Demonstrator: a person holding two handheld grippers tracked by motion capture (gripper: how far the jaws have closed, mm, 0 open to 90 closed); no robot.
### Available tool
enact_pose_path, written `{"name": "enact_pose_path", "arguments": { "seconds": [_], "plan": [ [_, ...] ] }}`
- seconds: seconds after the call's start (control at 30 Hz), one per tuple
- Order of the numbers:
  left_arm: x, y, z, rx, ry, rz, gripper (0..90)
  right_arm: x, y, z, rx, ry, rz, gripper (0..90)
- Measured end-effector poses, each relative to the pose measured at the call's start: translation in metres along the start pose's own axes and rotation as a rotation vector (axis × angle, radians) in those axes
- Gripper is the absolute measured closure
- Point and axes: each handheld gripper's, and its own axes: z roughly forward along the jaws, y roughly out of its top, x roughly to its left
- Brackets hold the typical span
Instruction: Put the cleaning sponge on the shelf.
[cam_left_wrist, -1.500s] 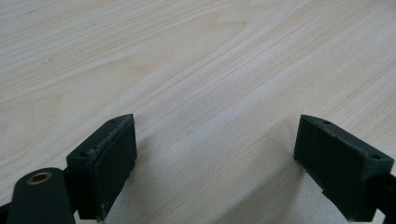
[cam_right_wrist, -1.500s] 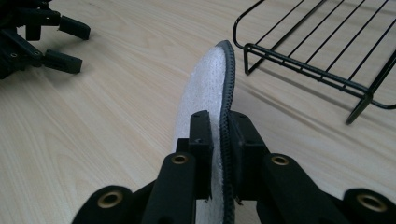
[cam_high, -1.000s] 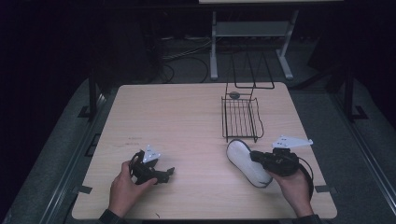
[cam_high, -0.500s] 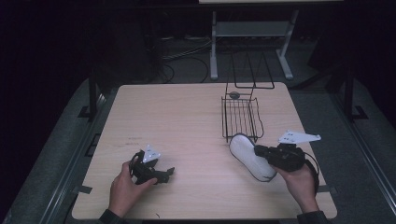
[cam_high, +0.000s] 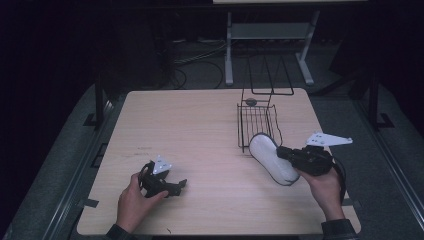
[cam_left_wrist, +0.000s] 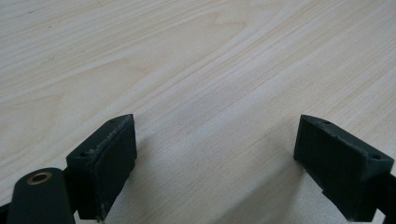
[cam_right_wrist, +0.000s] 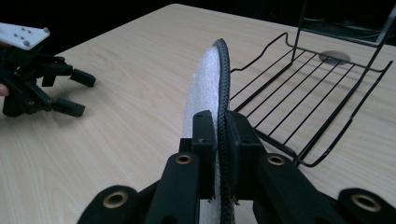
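White fleecy shoe insole with a black rimmed edge (cam_high: 270, 159), flat and oval, sits right of centre in the high view, clamped at its near end by the right gripper (cam_high: 286, 153). In the right gripper view the insole (cam_right_wrist: 208, 88) stands on edge between the two black jaws, which are clenched tight on it; gripping the thin rim, I judge, keeps the soft piece from folding. Its far tip points at the black wire basket with a tall wire handle (cam_high: 258, 119), just beside the basket's near rim, touching or not I cannot tell. Likely aim: the insole goes into the basket. A small dark round disc (cam_high: 251, 101) lies at the basket's far end.

Left gripper (cam_high: 176, 186) rests low at lower left of the high view on the pale wooden table (cam_high: 190, 130), well apart from the basket. In its own view the jaws stand wide, released, bare wood between them (cam_left_wrist: 210, 154). Parked out of the way, it seems.
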Motion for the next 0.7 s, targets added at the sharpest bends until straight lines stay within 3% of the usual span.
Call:
{"name": "enact_pose_path", "arguments": {
  "seconds": [0.7],
  "plan": [
    [0.000, 0.000, 0.000, -0.003, 0.001, -0.001, 12.3, -0.022, 0.030, 0.010, -0.060, -0.016, -0.001, 82.8]
  ]
}}
